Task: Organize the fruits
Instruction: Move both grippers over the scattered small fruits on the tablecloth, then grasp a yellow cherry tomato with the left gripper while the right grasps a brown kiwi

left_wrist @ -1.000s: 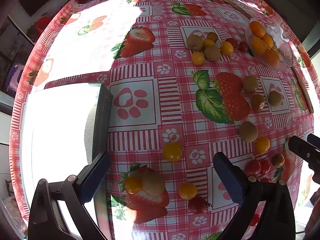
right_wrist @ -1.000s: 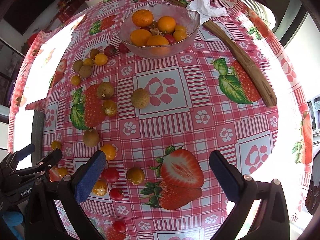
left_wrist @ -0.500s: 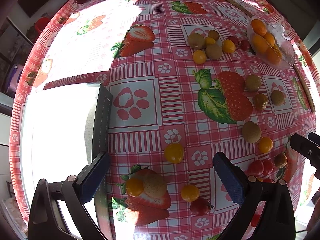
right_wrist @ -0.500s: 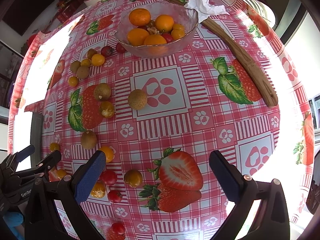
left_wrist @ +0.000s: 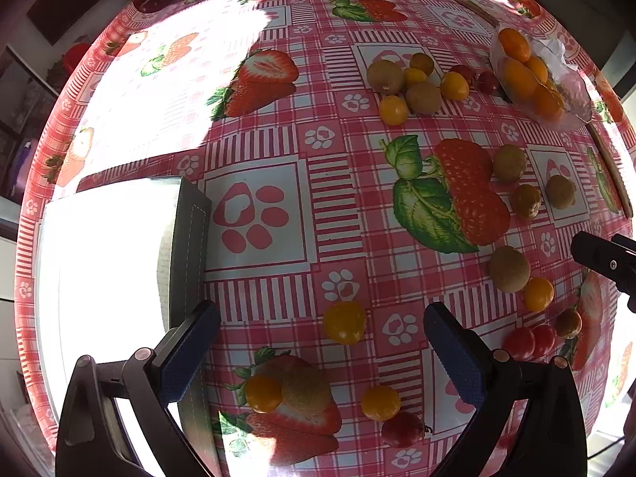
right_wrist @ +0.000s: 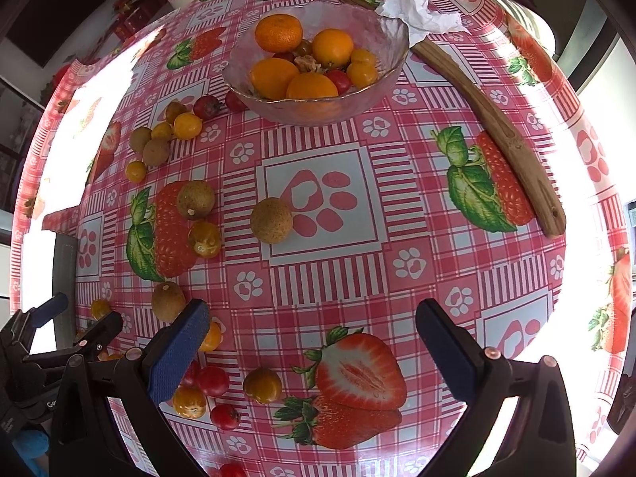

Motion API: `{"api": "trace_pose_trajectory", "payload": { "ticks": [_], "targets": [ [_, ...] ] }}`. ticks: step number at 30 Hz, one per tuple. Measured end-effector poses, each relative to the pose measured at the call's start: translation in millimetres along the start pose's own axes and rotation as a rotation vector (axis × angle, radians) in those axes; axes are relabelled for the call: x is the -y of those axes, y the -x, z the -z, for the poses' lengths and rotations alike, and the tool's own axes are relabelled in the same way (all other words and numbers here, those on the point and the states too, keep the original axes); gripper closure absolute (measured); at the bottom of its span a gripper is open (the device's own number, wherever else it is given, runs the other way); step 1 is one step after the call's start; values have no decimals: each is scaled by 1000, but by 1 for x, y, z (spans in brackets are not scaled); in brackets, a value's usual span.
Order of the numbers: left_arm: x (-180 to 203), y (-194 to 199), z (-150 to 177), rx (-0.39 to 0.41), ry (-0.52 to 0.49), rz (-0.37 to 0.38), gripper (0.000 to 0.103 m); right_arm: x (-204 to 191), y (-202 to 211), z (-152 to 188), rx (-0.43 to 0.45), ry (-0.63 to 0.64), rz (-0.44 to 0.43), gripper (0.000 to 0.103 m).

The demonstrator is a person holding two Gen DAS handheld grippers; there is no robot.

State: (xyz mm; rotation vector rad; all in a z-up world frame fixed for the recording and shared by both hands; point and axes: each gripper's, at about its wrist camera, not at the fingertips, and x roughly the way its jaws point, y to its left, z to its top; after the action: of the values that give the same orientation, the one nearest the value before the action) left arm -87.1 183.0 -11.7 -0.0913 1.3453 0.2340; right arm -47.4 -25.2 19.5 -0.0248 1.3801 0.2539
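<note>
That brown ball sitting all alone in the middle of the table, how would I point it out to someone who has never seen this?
Start at the glass bowl of oranges, then come toward the camera to the big white square with the pink paw print. The brown round fruit lies on that square's left edge. Unlike the other brown fruits, it touches no other fruit.

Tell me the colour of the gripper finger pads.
Dark blue, textured pads on black fingers; clearest in the right wrist view.
</note>
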Motion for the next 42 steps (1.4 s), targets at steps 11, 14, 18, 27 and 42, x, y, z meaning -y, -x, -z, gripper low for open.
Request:
{"api": "trace_pose_trajectory", "payload": {
  "ticks": [11,14,18,27,42],
  "targets": [
    [13,-8,0,-5,-30,7,21,-15,-17,-26,13,79,36,15],
    [15,-5,2,-10,-29,37,32,-21,-20,-29,13,110,50,27],
    [21,2,7,-8,-22,85,58,-30,-20,-30,29,160,87,49],
    [9,19,13,12,34,196,80,-23,-10,-30,29,101,2,76],
    [-34,52,25,64,95,190,80,-69,20,-2,22,145,-101,76]
  ]
}}
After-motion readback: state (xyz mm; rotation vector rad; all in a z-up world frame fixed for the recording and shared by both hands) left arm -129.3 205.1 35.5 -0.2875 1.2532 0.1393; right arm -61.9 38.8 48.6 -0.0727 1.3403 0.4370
